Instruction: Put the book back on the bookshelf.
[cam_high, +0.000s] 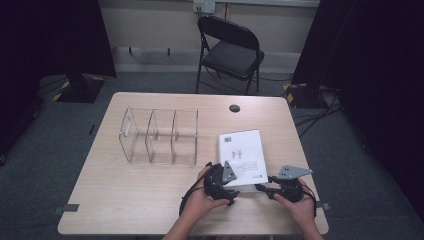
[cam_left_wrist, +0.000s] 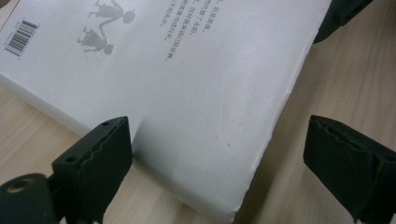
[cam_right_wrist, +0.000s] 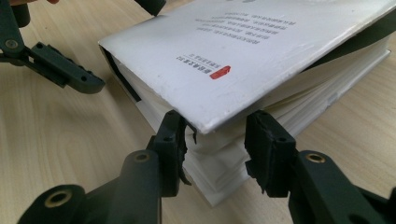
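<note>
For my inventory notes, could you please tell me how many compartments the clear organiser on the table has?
3, side by side in the clear organiser: a left one, a middle one and a right one, nearest the white book. All look empty.

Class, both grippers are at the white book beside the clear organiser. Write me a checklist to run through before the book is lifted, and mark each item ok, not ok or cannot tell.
1. Book lies flat on the table: ok.
2. Left gripper open, jaws astride the book's near corner: ok.
3. Right gripper jaws at the other near corner, at the page block: ok.
4. Right gripper closed firmly on the pages: cannot tell.
5. Cover lying closed on the pages: not ok, it lifts off them.
6. Clear organiser stands apart from the book: ok.
</note>
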